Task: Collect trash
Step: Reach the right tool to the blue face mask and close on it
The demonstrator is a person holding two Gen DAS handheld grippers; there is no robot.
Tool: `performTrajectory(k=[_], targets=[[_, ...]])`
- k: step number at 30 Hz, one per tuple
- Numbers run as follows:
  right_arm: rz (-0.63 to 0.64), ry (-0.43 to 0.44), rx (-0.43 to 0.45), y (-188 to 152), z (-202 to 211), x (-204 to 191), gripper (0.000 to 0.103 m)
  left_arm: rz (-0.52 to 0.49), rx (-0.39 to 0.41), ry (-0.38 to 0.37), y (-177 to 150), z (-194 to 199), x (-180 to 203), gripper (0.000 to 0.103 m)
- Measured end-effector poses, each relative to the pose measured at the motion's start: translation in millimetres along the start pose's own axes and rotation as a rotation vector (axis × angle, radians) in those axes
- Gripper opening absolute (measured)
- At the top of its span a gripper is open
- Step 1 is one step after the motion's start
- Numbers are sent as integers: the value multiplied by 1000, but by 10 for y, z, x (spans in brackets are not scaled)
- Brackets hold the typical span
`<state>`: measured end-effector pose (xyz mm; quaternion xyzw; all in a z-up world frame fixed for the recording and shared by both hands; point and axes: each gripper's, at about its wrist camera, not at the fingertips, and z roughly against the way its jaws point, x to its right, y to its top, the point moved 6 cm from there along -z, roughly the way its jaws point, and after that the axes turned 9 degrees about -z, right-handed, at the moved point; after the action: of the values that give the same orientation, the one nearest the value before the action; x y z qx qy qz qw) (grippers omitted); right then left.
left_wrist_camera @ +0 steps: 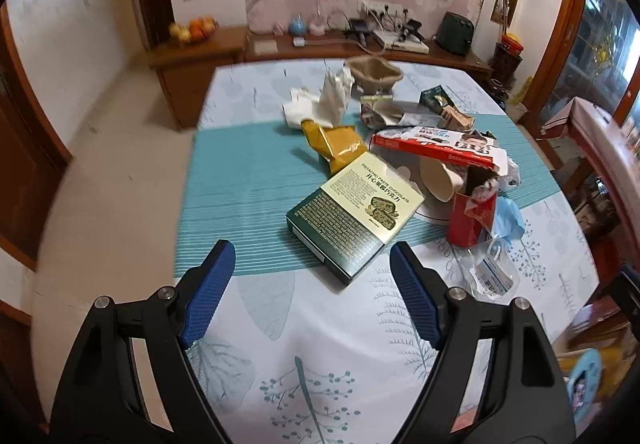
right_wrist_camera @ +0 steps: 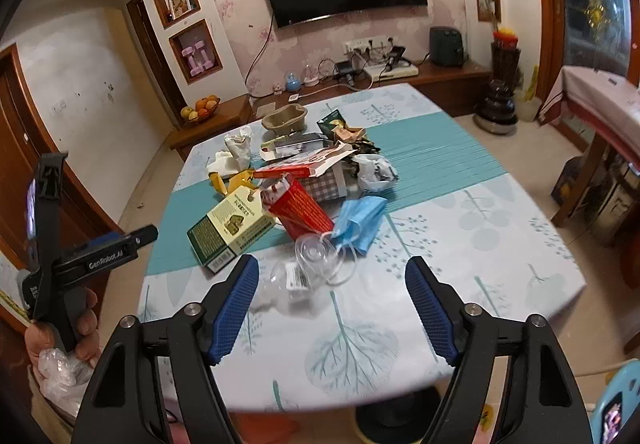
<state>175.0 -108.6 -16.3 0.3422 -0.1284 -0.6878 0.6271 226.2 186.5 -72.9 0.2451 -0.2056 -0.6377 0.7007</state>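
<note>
A heap of trash is lying on the table (right_wrist_camera: 460, 228), spread from its middle toward the far edge over the teal stripe of the cloth. The left gripper (left_wrist_camera: 312, 264) is hovering above the near edge with its 2 blue-padded jaws standing wide and nothing between them; the green chocolate box (left_wrist_camera: 354, 222) is lying just beyond its tips, on the near border of the stripe. The right gripper (right_wrist_camera: 332, 276) is also spread wide and gripping nothing, and is hanging over a clear plastic wrapper (right_wrist_camera: 308, 264) near the near edge. Just past the wrapper, a blue face mask (right_wrist_camera: 358, 222) is lying beside a red carton (right_wrist_camera: 302, 209). Behind them, a long red and white box (left_wrist_camera: 436, 145) is resting on top of the heap, with a yellow bag (left_wrist_camera: 334, 141) and white crumpled paper (left_wrist_camera: 320, 103) toward the far left and a brown paper bowl (left_wrist_camera: 374, 73) near the far edge. In the right wrist view, a hand (right_wrist_camera: 60, 328) is holding the left gripper off the left edge.
</note>
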Motion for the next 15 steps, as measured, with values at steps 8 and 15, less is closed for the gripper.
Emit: performTrajectory(k=[8,15], targets=[[76,-14,-48,181,-703,-96,75,34,-84,-24,61,-526,-170,77],[41,-13,-177,25,-1265,-23,70,-91,-107,-94,25,-647,310,77]])
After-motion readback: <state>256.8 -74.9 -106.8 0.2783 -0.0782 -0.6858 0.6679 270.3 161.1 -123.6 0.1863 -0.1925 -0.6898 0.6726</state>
